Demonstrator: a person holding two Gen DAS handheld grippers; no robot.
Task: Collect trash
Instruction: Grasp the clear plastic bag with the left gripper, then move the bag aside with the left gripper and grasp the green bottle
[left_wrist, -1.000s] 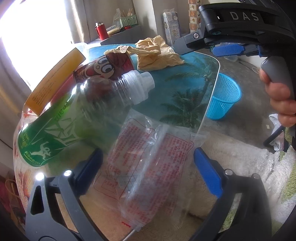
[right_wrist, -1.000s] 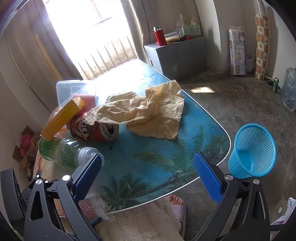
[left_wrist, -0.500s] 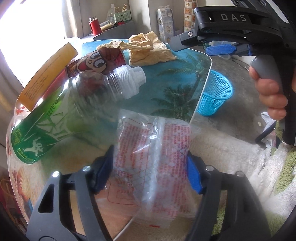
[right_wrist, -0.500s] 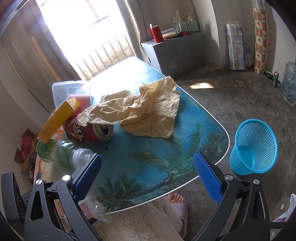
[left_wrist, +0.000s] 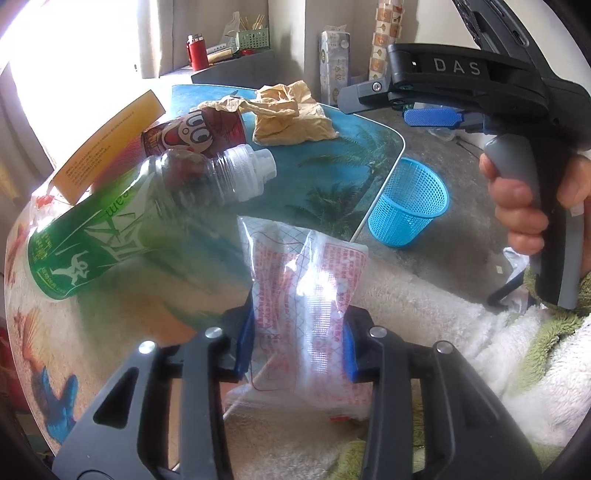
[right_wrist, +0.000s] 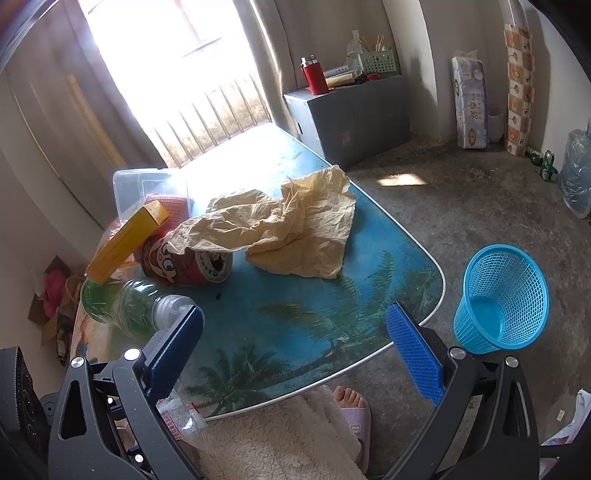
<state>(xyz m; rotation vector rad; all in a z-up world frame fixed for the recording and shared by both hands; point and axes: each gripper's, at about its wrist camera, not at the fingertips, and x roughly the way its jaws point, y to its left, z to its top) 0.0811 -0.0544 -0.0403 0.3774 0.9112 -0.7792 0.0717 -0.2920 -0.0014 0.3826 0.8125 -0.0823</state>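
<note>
The basket (right_wrist: 502, 299) stands on the floor (right_wrist: 480, 206) right of the table (right_wrist: 413, 266).

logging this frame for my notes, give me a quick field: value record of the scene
setting: low table with palm print, blue basket on the floor beside it
left gripper: fingers closing, clear printed bag pinched between them
right gripper: open, nothing between the fingers, above the table's near edge
trash on table: green bottle lying down, red can on its side, crumpled paper, yellow box
basket contents: none visible
</note>
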